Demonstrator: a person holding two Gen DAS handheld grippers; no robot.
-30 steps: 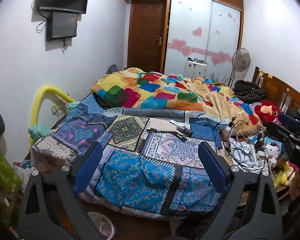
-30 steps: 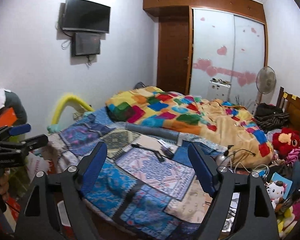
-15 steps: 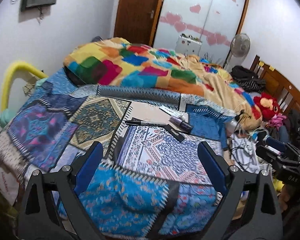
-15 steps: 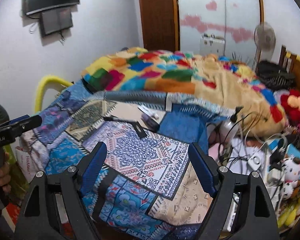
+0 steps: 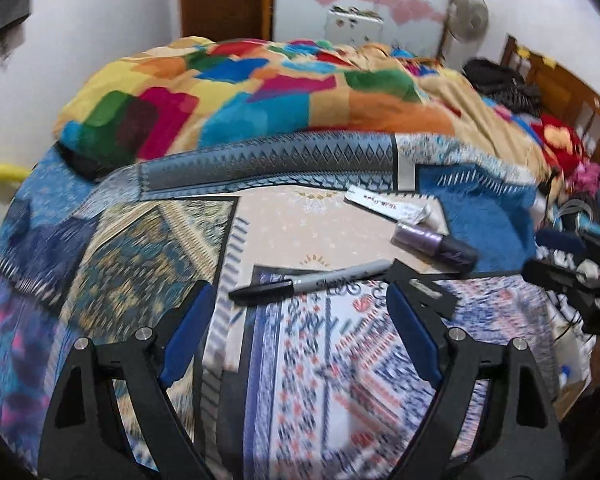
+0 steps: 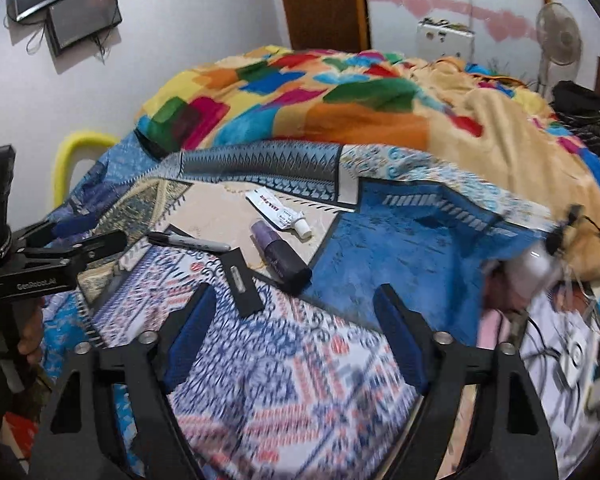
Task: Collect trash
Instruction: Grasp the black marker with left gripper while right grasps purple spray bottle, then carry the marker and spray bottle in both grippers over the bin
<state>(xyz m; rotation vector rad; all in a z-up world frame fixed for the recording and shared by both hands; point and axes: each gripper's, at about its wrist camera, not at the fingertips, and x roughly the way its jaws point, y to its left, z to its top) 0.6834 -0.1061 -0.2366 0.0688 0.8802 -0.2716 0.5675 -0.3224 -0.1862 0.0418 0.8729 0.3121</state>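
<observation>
Several small items lie on the patterned bedspread (image 5: 324, 380): a black marker pen (image 5: 312, 281) (image 6: 188, 241), a purple tube with a dark cap (image 5: 434, 243) (image 6: 278, 254), a white squeezed tube (image 5: 392, 208) (image 6: 278, 212) and a flat black strip (image 5: 422, 294) (image 6: 240, 282). My left gripper (image 5: 296, 332) is open and empty, low over the bed just short of the pen. My right gripper (image 6: 292, 340) is open and empty, just short of the black strip and purple tube. Each gripper shows at the edge of the other's view.
A crumpled multicoloured blanket (image 5: 260, 92) covers the far half of the bed. Cables and clutter (image 6: 572, 344) lie at the right side, a wooden headboard (image 5: 560, 84) beyond. A yellow rail (image 6: 76, 152) stands at the left wall. A fan (image 6: 558, 40) stands by the wardrobe.
Both grippers have moved forward and down towards the bed; the pen, tubes and black strip now lie close in front of the fingers. Both stay open.
</observation>
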